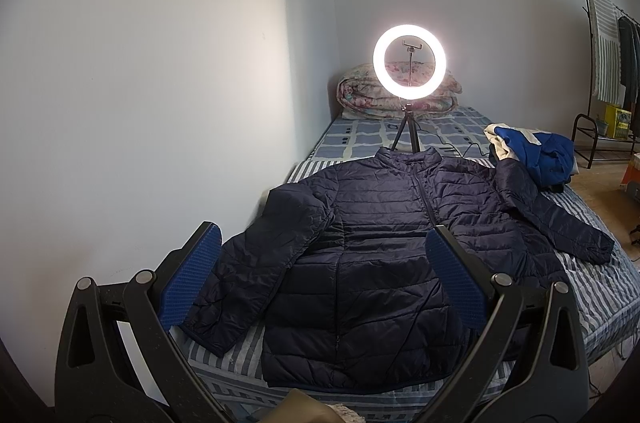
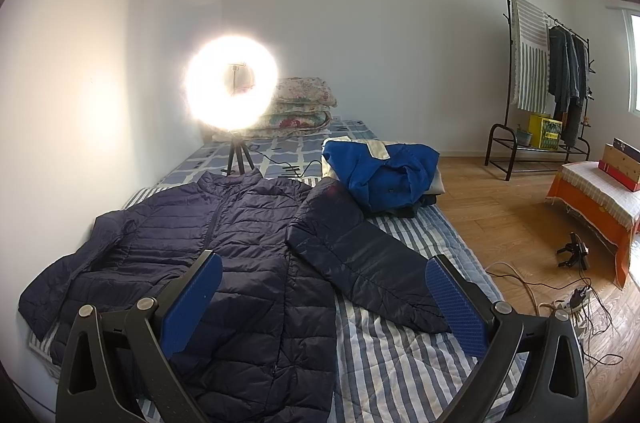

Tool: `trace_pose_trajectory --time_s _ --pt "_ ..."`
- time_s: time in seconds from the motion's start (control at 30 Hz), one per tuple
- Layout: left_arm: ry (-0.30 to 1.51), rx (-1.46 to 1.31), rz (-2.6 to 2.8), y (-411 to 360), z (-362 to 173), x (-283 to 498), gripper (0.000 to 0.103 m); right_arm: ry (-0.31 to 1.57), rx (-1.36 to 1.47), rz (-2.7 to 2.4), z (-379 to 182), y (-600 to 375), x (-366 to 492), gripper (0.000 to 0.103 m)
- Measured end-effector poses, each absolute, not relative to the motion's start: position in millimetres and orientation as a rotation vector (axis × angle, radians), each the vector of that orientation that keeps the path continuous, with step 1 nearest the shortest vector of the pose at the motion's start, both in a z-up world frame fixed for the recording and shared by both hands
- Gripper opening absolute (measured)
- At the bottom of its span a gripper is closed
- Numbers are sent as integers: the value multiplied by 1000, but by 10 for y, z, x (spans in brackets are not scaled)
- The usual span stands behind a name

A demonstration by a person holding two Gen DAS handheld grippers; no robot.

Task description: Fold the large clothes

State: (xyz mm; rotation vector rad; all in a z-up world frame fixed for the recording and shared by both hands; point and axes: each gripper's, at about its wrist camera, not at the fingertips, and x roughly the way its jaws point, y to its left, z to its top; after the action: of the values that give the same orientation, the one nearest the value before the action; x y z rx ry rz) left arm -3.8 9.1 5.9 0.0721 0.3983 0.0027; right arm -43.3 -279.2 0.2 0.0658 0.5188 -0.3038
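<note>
Left wrist view is showing me my left gripper (image 1: 322, 273) hanging released above the navy puffer jacket (image 1: 384, 255) lying spread on the bed (image 1: 600, 287), while right wrist view is showing my right gripper (image 2: 324, 297) likewise gaping, hovering over its outstretched sleeve (image 2: 360, 255).

The puffer jacket (image 1: 380, 243) was dark navy, quilted in horizontal bands. The bed cover (image 2: 400, 355) was blue-and-white striped, the sheet (image 1: 360, 135) beyond blue-and-cream checked. The folded quilt (image 2: 304, 111) was floral; the heaped garment (image 2: 384, 171) royal blue and cream. Gripper pads (image 1: 188, 283) were blue.
</note>
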Motion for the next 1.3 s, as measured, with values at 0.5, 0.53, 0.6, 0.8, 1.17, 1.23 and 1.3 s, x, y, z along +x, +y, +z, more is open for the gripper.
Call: trace_pose_trajectory --time_s 0.5,0.53,0.6,0.8,1.17,1.23,1.3 --pt "400 71 4 137 63 -35 103 517 68 -285 27 -2727 -407 103" --pt "402 71 5 156 62 -31 103 516 67 -282 30 -2720 -399 103" --pt "405 69 9 216 37 -22 103 514 64 -276 39 -2692 -387 103" --pt "417 67 26 310 -30 -8 103 511 45 -245 49 -2552 -313 103" --pt "441 49 63 566 -128 -9 103 459 11 -111 21 -2089 -100 103" --pt "448 42 70 627 -149 -6 103 454 0 -61 18 -1947 -30 103" --pt "453 40 71 672 -167 -14 103 455 -16 -8 19 -1794 46 103"
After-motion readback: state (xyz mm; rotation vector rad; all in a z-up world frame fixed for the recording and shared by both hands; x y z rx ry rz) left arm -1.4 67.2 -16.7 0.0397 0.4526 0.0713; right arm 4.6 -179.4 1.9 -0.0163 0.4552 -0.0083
